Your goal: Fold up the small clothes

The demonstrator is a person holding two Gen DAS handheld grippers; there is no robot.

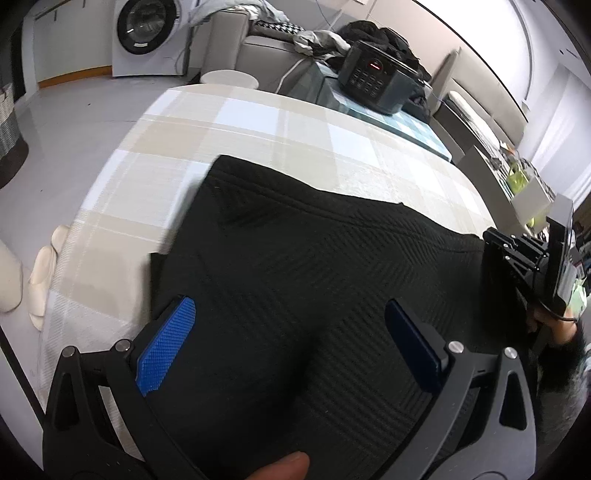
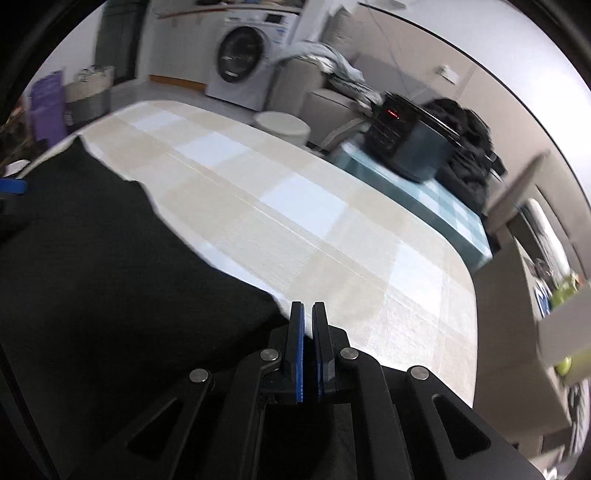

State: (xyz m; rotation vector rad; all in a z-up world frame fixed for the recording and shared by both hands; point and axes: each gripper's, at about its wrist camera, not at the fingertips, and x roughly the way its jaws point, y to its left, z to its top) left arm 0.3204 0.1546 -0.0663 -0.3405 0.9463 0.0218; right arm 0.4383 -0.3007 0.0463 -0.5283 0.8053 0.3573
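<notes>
Your left gripper (image 1: 291,354) had its jaws spread wide, blue pads (image 1: 166,349) on either side of the black knit garment (image 1: 295,258), hovering over or resting on it, gripping nothing. The garment, with a chevron-ribbed texture, filled the lower centre of the left wrist view and lay on the plaid tablecloth (image 1: 258,125); one edge ran diagonally from centre left to mid right. Your right gripper (image 2: 308,350) had its jaws nearly pressed together with only a thin slit between the pads, sitting right at the garment's edge at bottom centre of the right wrist view. You could not tell from either view whether a fold of cloth was pinched in there. In the left view the right gripper showed at the far right edge, at the garment's side. Judged step: early in a fold, garment spread out and roughly flat, no clear doubled layer except a possible flap at lower left. The next move likely called for closing the left jaws on the near hem, matching the right, then lifting both together and carrying the edge across. Background: washing machine (image 1: 147,33) upper left, dark appliance (image 1: 380,77) on the teal-checked table, upper centre.
</notes>
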